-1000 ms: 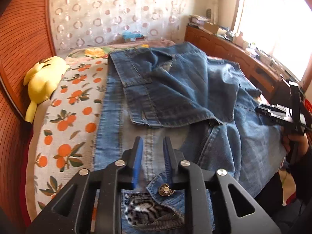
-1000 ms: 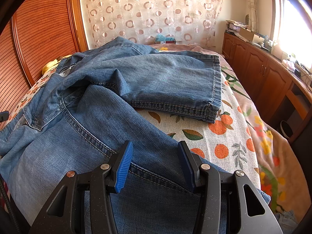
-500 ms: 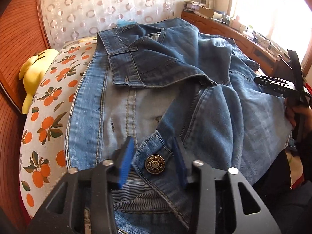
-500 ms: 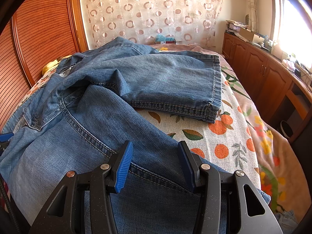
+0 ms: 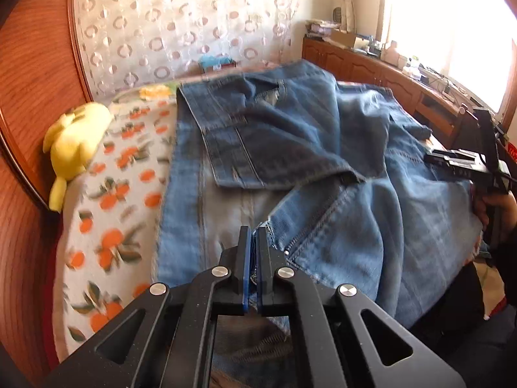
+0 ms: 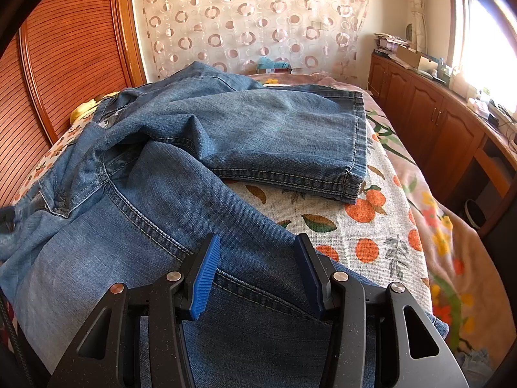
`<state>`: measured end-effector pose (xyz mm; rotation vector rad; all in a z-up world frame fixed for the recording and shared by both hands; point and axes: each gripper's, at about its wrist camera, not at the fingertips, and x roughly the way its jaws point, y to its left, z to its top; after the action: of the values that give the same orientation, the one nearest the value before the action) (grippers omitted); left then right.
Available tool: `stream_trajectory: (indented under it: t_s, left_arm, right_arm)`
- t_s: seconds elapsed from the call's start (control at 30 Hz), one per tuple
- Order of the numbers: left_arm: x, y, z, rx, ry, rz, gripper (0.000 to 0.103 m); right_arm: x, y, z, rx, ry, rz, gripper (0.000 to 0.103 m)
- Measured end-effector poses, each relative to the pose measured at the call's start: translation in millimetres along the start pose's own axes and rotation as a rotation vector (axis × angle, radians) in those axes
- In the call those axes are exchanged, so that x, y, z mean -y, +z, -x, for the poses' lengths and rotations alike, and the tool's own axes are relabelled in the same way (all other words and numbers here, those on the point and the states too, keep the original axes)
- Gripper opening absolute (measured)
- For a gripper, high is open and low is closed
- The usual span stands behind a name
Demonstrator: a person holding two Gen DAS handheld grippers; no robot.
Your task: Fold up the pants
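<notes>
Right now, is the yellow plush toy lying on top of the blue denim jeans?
No, the yellow plush toy lies beside the wooden headboard, apart from the blue denim jeans.

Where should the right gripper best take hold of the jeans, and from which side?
Probably the stitched seam of the jeans under the right gripper, coming from above: that ridge runs between its open fingers and is thicker than the flat denim around it.

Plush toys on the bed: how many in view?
1. A yellow plush toy lies at the bed's far-left edge against the wooden headboard; the jeans may hide others.
</notes>
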<state>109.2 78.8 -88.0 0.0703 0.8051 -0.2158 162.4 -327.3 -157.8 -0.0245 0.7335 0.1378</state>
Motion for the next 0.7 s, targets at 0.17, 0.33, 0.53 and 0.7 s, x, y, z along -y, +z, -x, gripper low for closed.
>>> stream_trajectory:
  t_s: [0.17,0.33,0.53,0.7]
  left_arm:
    - [-13,11,-18,-0.020,-0.001,0.006,0.003]
    - [-18,4,-31,-0.040,-0.002,0.033,0.004]
    - [-27,-6,-22,-0.044,-0.019,0.086,0.018]
    - [-48,-17,3,0.006,-0.021,0.151,0.022]
  right_arm:
    - [-8,3,6,-0.003,-0.049,0.049,0.050]
    - [-53,18,22,0.024,-0.005,0.179,0.050]
    - [-120,44,18,0.042,0.172,0.223,0.050]
    - [-181,65,-1,0.034,0.303,0.287,0.050]
